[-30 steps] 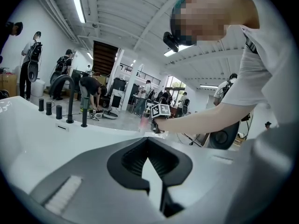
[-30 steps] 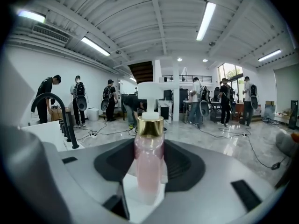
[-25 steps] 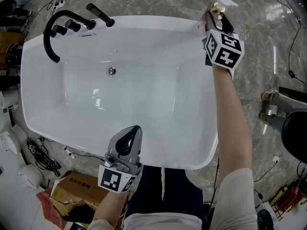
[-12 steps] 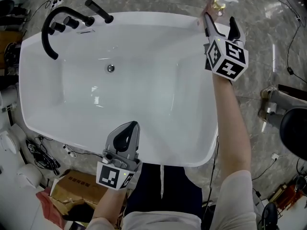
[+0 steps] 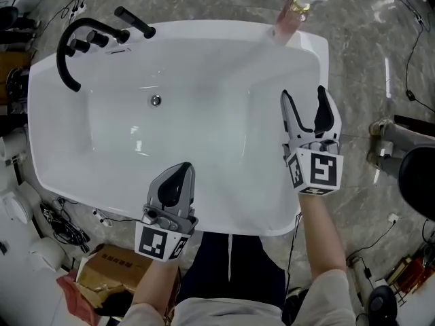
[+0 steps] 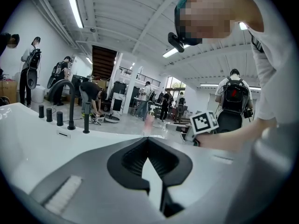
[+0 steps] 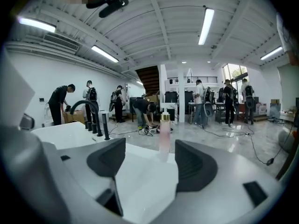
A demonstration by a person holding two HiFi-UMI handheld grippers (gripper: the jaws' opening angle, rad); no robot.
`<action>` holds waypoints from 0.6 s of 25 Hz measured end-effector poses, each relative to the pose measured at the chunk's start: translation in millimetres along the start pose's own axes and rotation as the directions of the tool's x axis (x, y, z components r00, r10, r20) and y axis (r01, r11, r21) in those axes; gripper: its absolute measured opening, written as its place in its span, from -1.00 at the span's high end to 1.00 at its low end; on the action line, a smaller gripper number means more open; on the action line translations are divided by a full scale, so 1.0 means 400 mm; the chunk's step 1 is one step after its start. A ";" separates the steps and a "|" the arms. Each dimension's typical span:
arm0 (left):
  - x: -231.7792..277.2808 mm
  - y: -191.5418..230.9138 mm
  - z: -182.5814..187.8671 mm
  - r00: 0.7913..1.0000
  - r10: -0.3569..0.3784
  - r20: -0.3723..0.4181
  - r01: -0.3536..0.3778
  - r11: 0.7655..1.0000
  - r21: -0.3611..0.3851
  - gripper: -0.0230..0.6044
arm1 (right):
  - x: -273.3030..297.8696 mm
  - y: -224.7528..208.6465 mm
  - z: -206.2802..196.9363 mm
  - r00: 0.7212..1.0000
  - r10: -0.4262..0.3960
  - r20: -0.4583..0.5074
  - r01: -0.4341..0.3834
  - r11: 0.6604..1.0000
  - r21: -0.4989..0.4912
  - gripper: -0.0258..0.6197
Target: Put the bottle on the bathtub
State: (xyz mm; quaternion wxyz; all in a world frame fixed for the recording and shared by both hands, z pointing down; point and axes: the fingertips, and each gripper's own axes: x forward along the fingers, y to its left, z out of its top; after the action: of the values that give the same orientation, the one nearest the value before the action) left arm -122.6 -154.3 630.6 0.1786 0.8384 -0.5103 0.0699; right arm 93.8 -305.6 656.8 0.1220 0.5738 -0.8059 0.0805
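Bottle (image 5: pixel 293 13) task: looks done, nothing left but pulling clear | left gripper (image 5: pixel 178 173), lower centre: fingers together, empty | right gripper (image 5: pixel 304 95), right of centre: fingers wide, empty | bottle, upper right: stands on bathtub (image 5: pixel 204 27) far rim, well apart from all fingers, ahead of the right pair

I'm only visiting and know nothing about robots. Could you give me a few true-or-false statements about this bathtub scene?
1. The bottle stands on the rim of the bathtub. True.
2. The right gripper is holding the bottle. False: its jaws are apart and empty, away from the bottle.
3. The left gripper has its jaws together. True.
4. The black faucet is at the bottle's corner. False: it is at the tub's other end.
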 end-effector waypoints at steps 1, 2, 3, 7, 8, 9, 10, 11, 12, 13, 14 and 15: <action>0.005 -0.001 0.002 1.000 -0.003 0.000 0.003 1.000 0.002 0.91 | -0.036 0.013 -0.009 1.000 0.007 -0.009 -0.007 1.000 -0.002 -0.09; 0.010 -0.002 0.003 1.000 -0.006 0.000 0.006 1.000 0.005 0.91 | -0.070 0.026 -0.017 1.000 0.012 -0.021 -0.012 1.000 -0.007 -0.09; 0.015 -0.003 0.006 1.000 -0.009 0.001 0.009 1.000 0.008 0.91 | -0.103 0.037 -0.024 0.999 0.015 -0.036 -0.016 1.000 -0.012 -0.09; 0.033 -0.010 0.010 1.000 -0.021 0.002 0.021 0.999 0.027 0.91 | -0.211 0.067 -0.058 0.996 0.023 -0.091 -0.021 1.000 0.015 -0.09; 0.036 -0.012 0.010 1.000 -0.023 0.001 0.023 0.999 0.028 0.91 | -0.232 0.073 -0.066 0.995 0.025 -0.101 -0.021 0.999 0.037 -0.09; 0.039 -0.015 0.009 1.000 -0.026 0.000 0.026 0.999 0.028 0.91 | -0.251 0.079 -0.071 0.994 0.024 -0.108 -0.018 0.998 0.062 -0.09; 0.041 -0.017 0.008 1.000 -0.029 0.000 0.029 0.999 0.027 0.91 | -0.267 0.083 -0.074 0.994 0.019 -0.110 -0.009 0.996 0.085 -0.09; 0.042 -0.019 0.008 0.999 -0.032 0.000 0.032 0.999 0.028 0.91 | -0.281 0.085 -0.076 0.994 0.007 -0.110 0.005 0.995 0.102 0.03; 0.043 -0.022 0.009 0.999 -0.035 0.001 0.035 0.999 0.030 0.91 | -0.293 0.087 -0.077 0.994 -0.007 -0.106 0.019 0.994 0.110 0.45; 0.042 -0.023 0.009 0.999 -0.037 0.002 0.037 0.999 0.033 0.91 | -0.302 0.091 -0.078 0.995 -0.013 -0.103 0.025 0.993 0.115 0.86; 0.041 -0.025 0.009 0.999 -0.038 0.001 0.038 0.999 0.036 0.91 | -0.309 0.100 -0.081 0.995 -0.007 -0.103 0.019 0.992 0.123 0.90; 0.040 -0.026 0.009 0.999 -0.038 0.000 0.038 0.999 0.038 0.91 | -0.313 0.109 -0.086 0.994 0.004 -0.110 0.011 0.991 0.136 0.90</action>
State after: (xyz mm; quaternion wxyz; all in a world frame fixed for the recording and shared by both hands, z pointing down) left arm -106.4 -164.6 629.7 0.1639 0.8512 -0.4928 0.0758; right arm 95.3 -168.8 654.0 0.1268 0.5767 -0.7896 0.1667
